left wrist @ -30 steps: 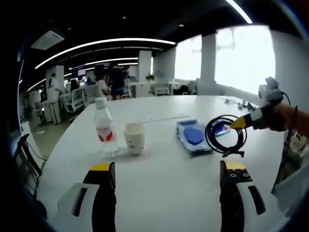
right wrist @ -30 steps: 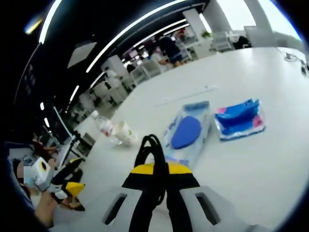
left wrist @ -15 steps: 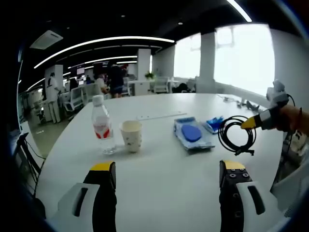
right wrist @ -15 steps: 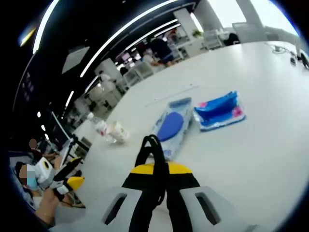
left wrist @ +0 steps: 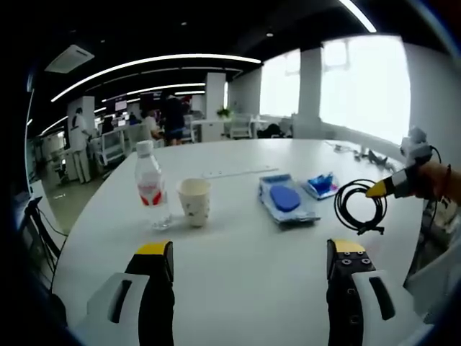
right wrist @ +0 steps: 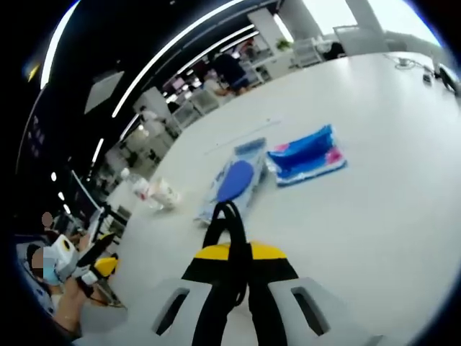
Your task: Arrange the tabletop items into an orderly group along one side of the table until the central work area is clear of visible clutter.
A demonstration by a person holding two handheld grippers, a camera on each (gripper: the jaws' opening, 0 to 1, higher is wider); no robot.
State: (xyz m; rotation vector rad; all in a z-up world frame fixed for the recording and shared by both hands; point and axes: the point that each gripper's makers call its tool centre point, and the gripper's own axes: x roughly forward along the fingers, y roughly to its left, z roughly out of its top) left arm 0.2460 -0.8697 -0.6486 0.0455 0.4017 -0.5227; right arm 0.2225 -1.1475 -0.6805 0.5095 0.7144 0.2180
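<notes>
My right gripper (right wrist: 232, 254) is shut on a coiled black cable (right wrist: 228, 220); in the left gripper view that right gripper (left wrist: 380, 189) holds the black cable (left wrist: 359, 207) in the air at the table's right side. My left gripper (left wrist: 245, 252) stands open above the white table (left wrist: 245, 238), with nothing between its fingers. A water bottle (left wrist: 149, 185) with a red label and a paper cup (left wrist: 194, 202) stand upright left of centre. A clear pack with a blue oval (left wrist: 286, 200) and a blue packet (left wrist: 321, 185) lie further right.
A long thin white strip (left wrist: 241, 172) lies at the back of the table. Small items and cables (left wrist: 356, 151) sit at the far right edge. Office chairs, desks and people stand beyond the table. A person's hand (left wrist: 432, 180) holds the right gripper.
The right gripper has carried the cable further right and slightly down, away from the blue pack. In its own view the packs have slid up and left. My left gripper has stayed open.
</notes>
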